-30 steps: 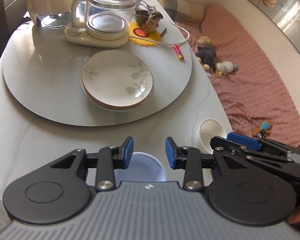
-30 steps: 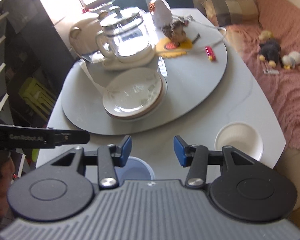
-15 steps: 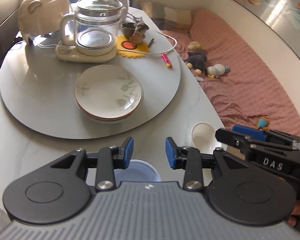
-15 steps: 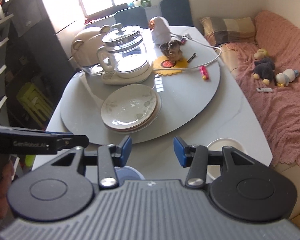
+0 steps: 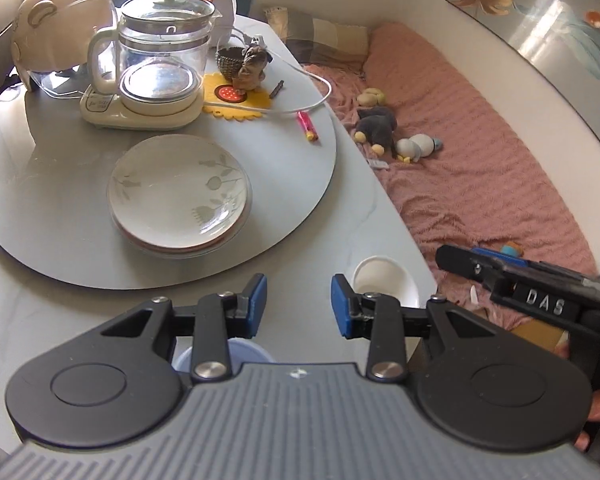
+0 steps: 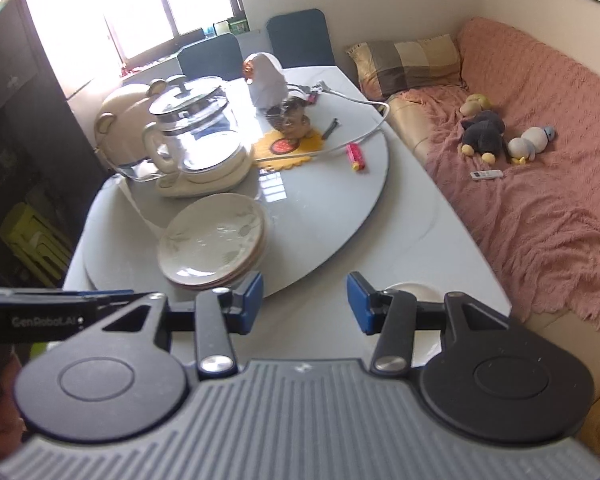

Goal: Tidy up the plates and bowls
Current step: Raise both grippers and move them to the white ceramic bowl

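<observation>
A stack of cream plates with a leaf pattern (image 5: 178, 196) (image 6: 214, 240) rests on the grey turntable (image 5: 292, 184). A small white bowl (image 5: 382, 276) (image 6: 414, 292) stands near the table's right edge, just beyond my fingertips. A pale blue bowl (image 5: 240, 354) shows only as a sliver under the left gripper's frame. My left gripper (image 5: 299, 306) hovers over the table's near side, open, with nothing between its blue pads. My right gripper (image 6: 306, 306) hovers beside it, also open and empty.
A glass kettle on its base (image 5: 160, 60), a bear-shaped appliance (image 5: 60, 32), a yellow mat with a figurine (image 5: 236, 96), a pink lighter (image 5: 307, 128) and a white cable crowd the turntable's far side. A pink-covered sofa with plush toys (image 5: 480, 160) lies right of the table.
Both grippers have drawn back and slightly up from the table, so more of the room shows. The blue bowl has slid almost out of sight beneath them. The jaws' gaps are unchanged.
</observation>
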`<state>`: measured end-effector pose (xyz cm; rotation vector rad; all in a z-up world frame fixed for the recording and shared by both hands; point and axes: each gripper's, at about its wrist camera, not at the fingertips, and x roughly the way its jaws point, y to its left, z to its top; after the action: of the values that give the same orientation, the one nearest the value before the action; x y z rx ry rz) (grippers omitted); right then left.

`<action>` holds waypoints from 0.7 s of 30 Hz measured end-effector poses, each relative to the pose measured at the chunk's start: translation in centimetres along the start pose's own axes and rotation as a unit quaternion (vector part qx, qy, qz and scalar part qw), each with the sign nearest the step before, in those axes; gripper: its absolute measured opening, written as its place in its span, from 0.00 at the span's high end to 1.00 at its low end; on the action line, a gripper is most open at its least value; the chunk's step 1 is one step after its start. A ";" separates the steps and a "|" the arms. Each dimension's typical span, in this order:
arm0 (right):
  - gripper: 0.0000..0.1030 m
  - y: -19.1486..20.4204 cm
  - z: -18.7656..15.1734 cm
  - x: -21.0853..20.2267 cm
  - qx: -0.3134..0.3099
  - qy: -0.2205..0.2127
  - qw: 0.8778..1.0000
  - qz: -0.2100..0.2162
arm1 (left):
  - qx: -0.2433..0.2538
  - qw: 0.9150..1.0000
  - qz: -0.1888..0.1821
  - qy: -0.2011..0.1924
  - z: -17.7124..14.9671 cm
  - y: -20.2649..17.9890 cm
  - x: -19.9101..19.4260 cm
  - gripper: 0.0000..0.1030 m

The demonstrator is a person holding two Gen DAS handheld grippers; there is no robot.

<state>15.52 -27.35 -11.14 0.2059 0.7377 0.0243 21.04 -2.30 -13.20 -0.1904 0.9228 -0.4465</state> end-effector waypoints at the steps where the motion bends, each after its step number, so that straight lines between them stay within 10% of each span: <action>1: 0.52 -0.8 0.4 0.1 0.000 -0.004 1.000 0.007 | -0.006 1.000 0.002 0.000 0.1 -0.5 0.4 0.61; 21: 0.52 -12.6 3.4 4.7 0.022 0.028 0.997 0.062 | -0.095 0.994 0.044 0.043 1.2 -7.4 8.7 0.61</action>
<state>20.67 -39.88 -14.31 0.2937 0.7804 0.1322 24.37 -12.84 -16.29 -0.3033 1.0549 -0.2861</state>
